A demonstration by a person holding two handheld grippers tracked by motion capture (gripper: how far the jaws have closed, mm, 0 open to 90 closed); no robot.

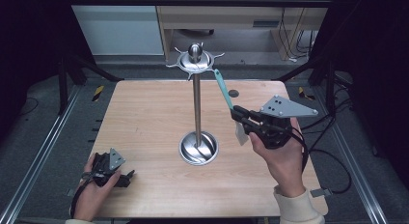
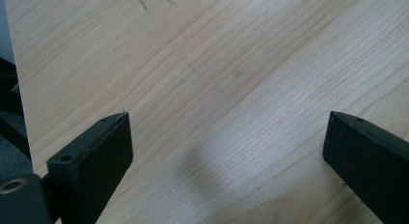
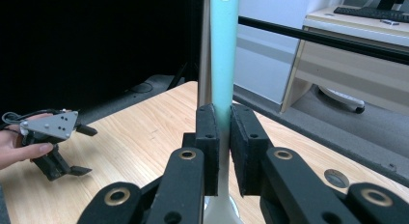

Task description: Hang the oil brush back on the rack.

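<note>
The right gripper [image 1: 239, 114] holds a teal-handled spatula [image 1: 223, 89], jaws clamped on its handle, right of the steel rack [image 1: 197, 103] at the desk [image 1: 144, 118] centre. The handle tip reaches the rack's hooked top ring. The left gripper [image 1: 126, 177] rests at the near left, jaws wide. No legible writing.

Left gripper [image 2: 226, 151] – jaws spread wide over bare wooden table [image 2: 231, 64] – nothing between.

Steel rack [image 1: 197, 96] mid-table; open wood [image 1: 144, 118] around.
</note>
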